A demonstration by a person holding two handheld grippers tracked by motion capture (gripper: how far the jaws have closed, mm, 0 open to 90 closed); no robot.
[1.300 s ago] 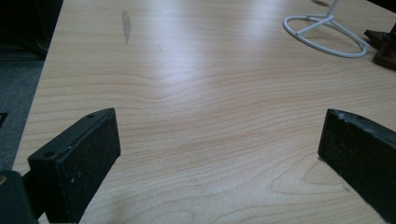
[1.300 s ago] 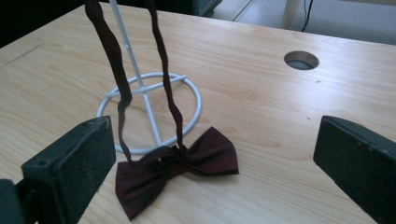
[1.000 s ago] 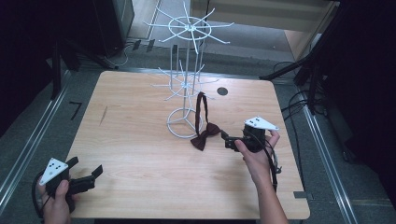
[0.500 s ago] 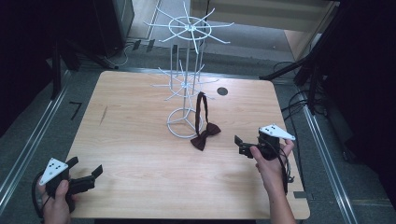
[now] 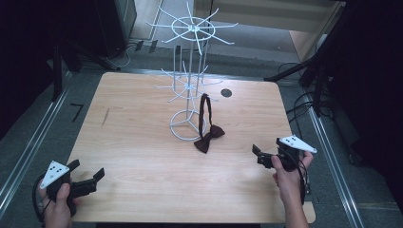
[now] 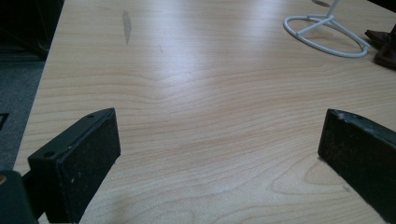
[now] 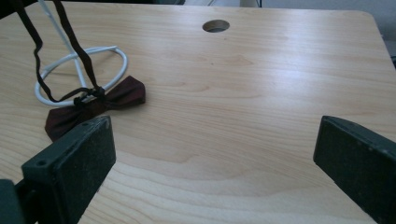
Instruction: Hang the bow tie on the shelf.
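A dark red bow tie lies on the wooden table beside the base ring of a white wire rack. Its thin strap rises in a loop to a lower hook of the rack. My right gripper is open with nothing in it, to the right of the bow tie and apart from it. The right gripper view has the bow tie ahead of the left jaw of that gripper. My left gripper is open near the front left corner; its own view shows the gripper over bare wood.
A round cable hole sits at the back right of the table. The rack's base ring is far ahead of the left gripper. Dark floor, metal rails and cables surround the table.
My right gripper has drawn back from the bow tie, right and toward the front edge. The bow tie stays by the rack base. The left gripper has not moved.
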